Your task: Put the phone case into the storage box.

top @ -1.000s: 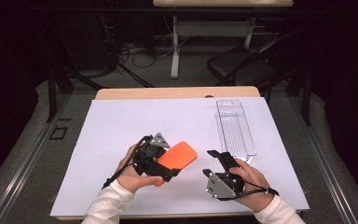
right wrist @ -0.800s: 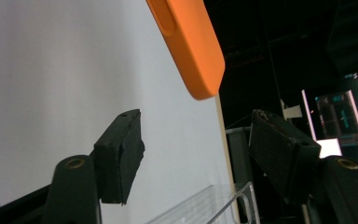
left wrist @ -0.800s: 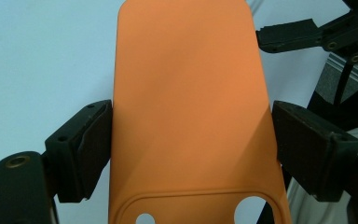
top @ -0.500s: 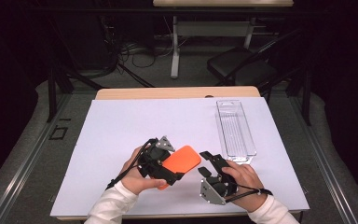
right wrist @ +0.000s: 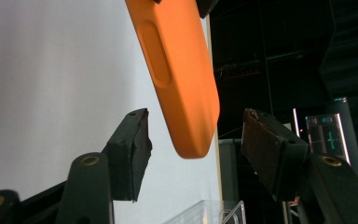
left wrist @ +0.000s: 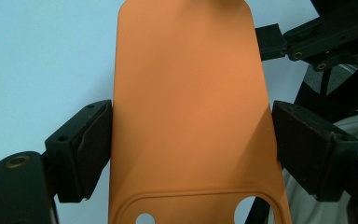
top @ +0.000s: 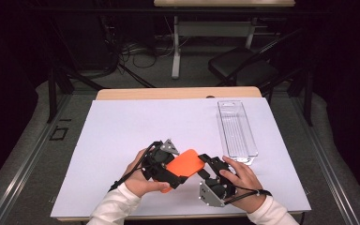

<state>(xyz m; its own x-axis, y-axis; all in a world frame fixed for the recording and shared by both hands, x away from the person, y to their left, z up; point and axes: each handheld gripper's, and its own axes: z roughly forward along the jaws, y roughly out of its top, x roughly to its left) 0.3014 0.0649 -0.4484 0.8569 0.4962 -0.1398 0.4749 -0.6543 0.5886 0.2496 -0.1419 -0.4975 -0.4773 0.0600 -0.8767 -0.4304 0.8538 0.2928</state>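
Orange phone case [top: 183, 165] held above the white sheet [top: 122, 136] that covers the counter [top: 122, 93], toward the near edge, at about 6 o'clock of the sheet's middle. Left gripper [top: 168, 174] has hold of it: in the left gripper view the case [left wrist: 189, 107] runs lengthwise up between the two black pads, each pad against a long side edge, jaws spread about as wide as the case itself; camera cut-out and two small holes sit at the near end. Case tilted, its free end pointing toward 3 o'clock, at the right gripper [top: 205, 169]. Right gripper's jaws have just been closing; in the right gripper view the rounded free end of the case [right wrist: 179, 79] hangs in the gap between the pads [right wrist: 137, 149], touching neither, so this gripper [right wrist: 193, 144] is part-open with nothing gripped. A side-button recess shows on the case's edge there. Clear plastic tray [top: 236, 129] lies on the sheet at about 1 o'clock from the case, well apart from it, long axis running away from the person. A dark chair [top: 243, 70] stands on the floor beyond the counter.
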